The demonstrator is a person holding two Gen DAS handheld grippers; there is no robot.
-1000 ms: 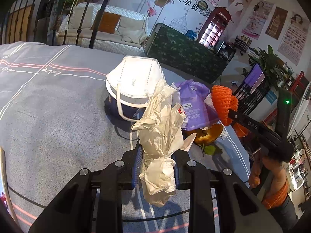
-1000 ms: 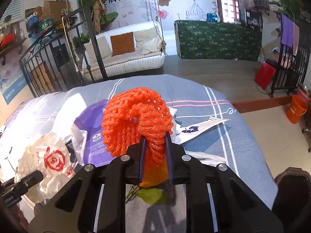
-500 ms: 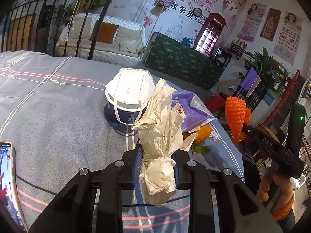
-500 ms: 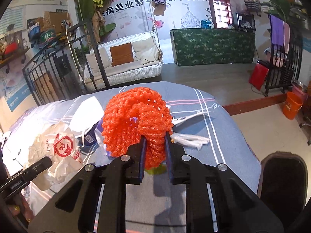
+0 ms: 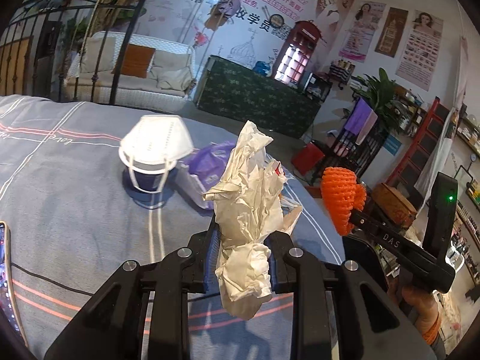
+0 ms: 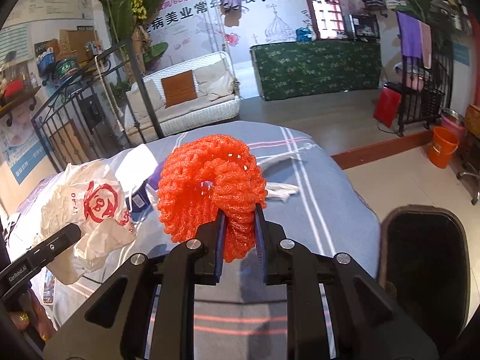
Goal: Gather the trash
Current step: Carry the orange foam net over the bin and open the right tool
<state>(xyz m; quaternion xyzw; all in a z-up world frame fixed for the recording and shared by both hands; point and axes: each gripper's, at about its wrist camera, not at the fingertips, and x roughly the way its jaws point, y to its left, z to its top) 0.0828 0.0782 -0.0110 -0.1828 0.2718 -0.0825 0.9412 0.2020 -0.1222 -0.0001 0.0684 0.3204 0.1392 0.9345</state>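
My left gripper [image 5: 243, 234] is shut on a crumpled white plastic bag [image 5: 249, 210] with red print, held above the grey striped bed cover [image 5: 60, 186]. The bag also shows in the right wrist view [image 6: 87, 210]. My right gripper [image 6: 240, 213] is shut on an orange foam fruit net [image 6: 210, 186], also seen in the left wrist view [image 5: 342, 195], lifted past the bed's right edge. A black trash bin [image 6: 426, 258] stands open at the lower right. A white face mask [image 5: 153, 144] rests on a dark blue cup [image 5: 147, 180], next to a purple wrapper [image 5: 207, 162].
A phone [image 5: 6, 270] lies at the bed's left edge. White crumpled tissue [image 6: 282, 189] lies on the bed. Beyond the bed stand an iron railing [image 6: 90, 114], a wicker sofa [image 6: 186, 102], a green-covered counter [image 6: 318, 69] and an orange bucket [image 6: 441, 147].
Both grippers lifted and pulled back from the pile with their loads. The right gripper with the orange net moved right, beyond the bed edge, and the black bin came into its view.
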